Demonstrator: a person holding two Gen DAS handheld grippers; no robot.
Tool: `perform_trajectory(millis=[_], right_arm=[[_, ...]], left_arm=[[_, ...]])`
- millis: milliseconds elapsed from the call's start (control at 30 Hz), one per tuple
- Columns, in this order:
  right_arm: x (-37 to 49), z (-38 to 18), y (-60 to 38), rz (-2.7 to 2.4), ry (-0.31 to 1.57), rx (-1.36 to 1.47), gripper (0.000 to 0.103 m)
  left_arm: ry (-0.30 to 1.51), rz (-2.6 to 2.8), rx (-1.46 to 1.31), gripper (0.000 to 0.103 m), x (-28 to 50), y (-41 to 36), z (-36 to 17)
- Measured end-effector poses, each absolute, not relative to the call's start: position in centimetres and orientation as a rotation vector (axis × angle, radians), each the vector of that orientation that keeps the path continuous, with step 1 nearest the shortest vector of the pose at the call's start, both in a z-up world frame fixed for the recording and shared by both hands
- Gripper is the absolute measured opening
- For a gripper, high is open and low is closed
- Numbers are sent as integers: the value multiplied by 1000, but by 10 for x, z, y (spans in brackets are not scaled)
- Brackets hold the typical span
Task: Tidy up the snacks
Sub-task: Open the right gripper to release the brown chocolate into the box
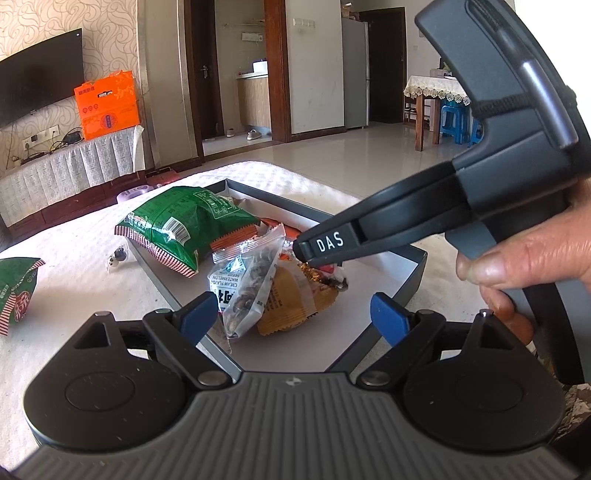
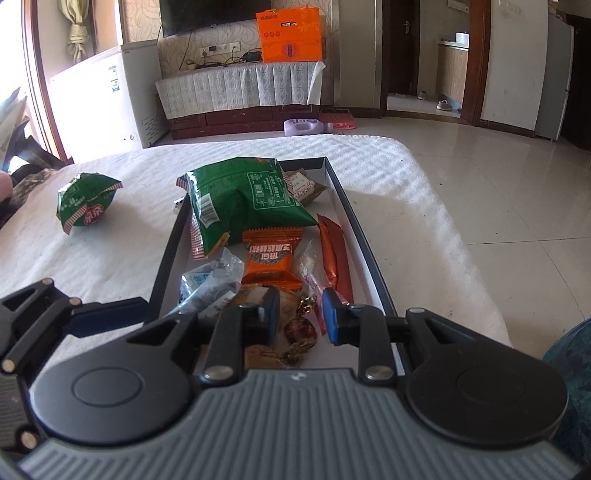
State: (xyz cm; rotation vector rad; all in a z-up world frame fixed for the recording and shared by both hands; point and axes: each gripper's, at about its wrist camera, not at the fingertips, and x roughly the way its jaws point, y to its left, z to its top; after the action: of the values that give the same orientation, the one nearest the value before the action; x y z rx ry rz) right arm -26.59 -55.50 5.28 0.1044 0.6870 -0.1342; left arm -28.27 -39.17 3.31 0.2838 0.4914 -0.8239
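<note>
Here the right tool [image 2: 300, 317], half-open, is lowering over a gold candy [image 2: 301, 329] in the tray [image 2: 364, 236]; centre it before squeezing, while the left tool [image 1: 293, 314] is gaping, idle.

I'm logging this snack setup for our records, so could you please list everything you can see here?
tray: 1, dark rim, white floor, on the white bed cover.
large green bag: 1, green, across the tray's far left rim.
small green bag: 1, green, on the cover, left of the tray.
orange packet: 1, orange, mid tray.
red stick packs: about 2, red-orange, along the tray's right side.
seed packet: 1, clear, dark seeds, near end of tray.
gold-wrapped candy: a few, gold and brown, between the right gripper's fingers.
orange box: 1, on the TV stand.
left gripper: blue pads, open.
right gripper: blue pads, open around the candy.
</note>
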Motion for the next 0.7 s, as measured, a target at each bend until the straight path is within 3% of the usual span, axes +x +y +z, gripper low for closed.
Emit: perform_trajectory(millis=[433,700], right_arm=[[-293,70,-581,-155,560,339,30],[-292,72,-574,-137,554,342,31]], left_arm=[[484,-809,264,92,-279,-392,35],[477,-779,221,92,-272,-381,44]])
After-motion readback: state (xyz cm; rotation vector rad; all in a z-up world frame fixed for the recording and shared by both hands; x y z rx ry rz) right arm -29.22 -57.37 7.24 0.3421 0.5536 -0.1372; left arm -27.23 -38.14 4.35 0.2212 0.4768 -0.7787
